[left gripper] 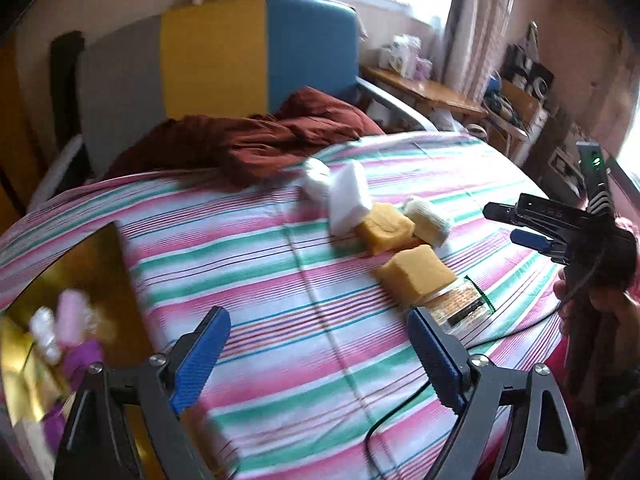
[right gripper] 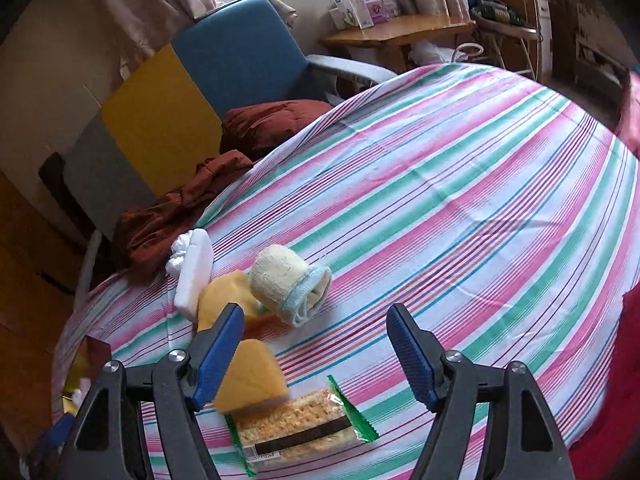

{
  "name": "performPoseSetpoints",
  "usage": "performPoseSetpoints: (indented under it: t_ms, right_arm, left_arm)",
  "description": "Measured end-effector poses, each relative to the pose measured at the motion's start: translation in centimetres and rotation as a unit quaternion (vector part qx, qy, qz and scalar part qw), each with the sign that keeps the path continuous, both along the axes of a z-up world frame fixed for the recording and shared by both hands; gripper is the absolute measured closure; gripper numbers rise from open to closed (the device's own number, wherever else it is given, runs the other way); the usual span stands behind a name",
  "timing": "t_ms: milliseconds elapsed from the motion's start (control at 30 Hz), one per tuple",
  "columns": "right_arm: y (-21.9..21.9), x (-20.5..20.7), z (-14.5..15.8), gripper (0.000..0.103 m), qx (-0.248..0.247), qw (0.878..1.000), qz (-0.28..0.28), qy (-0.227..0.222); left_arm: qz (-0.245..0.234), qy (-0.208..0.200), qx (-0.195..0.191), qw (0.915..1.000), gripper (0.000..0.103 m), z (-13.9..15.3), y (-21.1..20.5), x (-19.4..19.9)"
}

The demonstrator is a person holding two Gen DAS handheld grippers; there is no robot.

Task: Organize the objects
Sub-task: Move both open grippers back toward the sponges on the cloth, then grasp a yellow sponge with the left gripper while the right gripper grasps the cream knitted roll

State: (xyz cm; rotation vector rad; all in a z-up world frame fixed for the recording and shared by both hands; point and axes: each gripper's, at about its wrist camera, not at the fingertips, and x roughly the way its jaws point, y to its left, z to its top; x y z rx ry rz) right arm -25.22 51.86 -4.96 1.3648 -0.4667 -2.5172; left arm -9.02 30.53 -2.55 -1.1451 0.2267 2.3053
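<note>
On the striped cloth point(left gripper: 280, 272) lies a cluster of objects: a white foam block point(left gripper: 350, 200), a white bundle point(left gripper: 316, 178), two yellow sponges point(left gripper: 386, 228) point(left gripper: 416, 272), a rolled sock point(left gripper: 428, 220) and a cracker packet point(left gripper: 460, 306). My left gripper point(left gripper: 318, 360) is open over bare cloth, left of the cluster, with nothing between its fingers. My right gripper point(left gripper: 498, 226) comes in from the right, held by a hand point(left gripper: 592, 300). In the right wrist view my right gripper point(right gripper: 316, 356) stands open just above the cracker packet point(right gripper: 300, 432). The near sponge point(right gripper: 250, 380) is beside its left finger, and the sock point(right gripper: 288, 284) lies ahead.
A gold box point(left gripper: 72, 272) at the left holds pink, purple and white items. A maroon cloth point(left gripper: 248, 140) is heaped at the far edge before yellow and blue panels point(left gripper: 260, 52). A wooden table point(right gripper: 392, 28) with boxes stands behind. A black cable point(left gripper: 384, 420) crosses the near cloth.
</note>
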Motion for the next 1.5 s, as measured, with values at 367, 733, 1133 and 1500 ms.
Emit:
performPoseSetpoints:
  t_ms: [367,733,1133,1500]
  right_arm:
    - [1.1,-0.1,-0.1,0.028,-0.037,0.999,-0.014,-0.002]
    - [1.3,-0.5,-1.0,0.028,-0.045,0.998,-0.033,-0.025]
    - [0.0,-0.6,-1.8,0.028,-0.014,0.999,-0.017,-0.039]
    - [-7.2,-3.6,-1.7,0.028,0.181,0.975,0.125,-0.015]
  left_arm:
    - [-0.089,-0.057,-0.016,0.9943,0.011,-3.5,10.1,-3.1]
    - [-0.066,-0.105,-0.061,0.9903,0.019,-8.0,15.3,-5.2]
    - [-0.032,-0.104,-0.006,0.9940,0.040,-7.1,7.8,-3.3]
    - [0.016,-0.122,-0.004,0.9924,0.040,-7.8,2.1,-2.4]
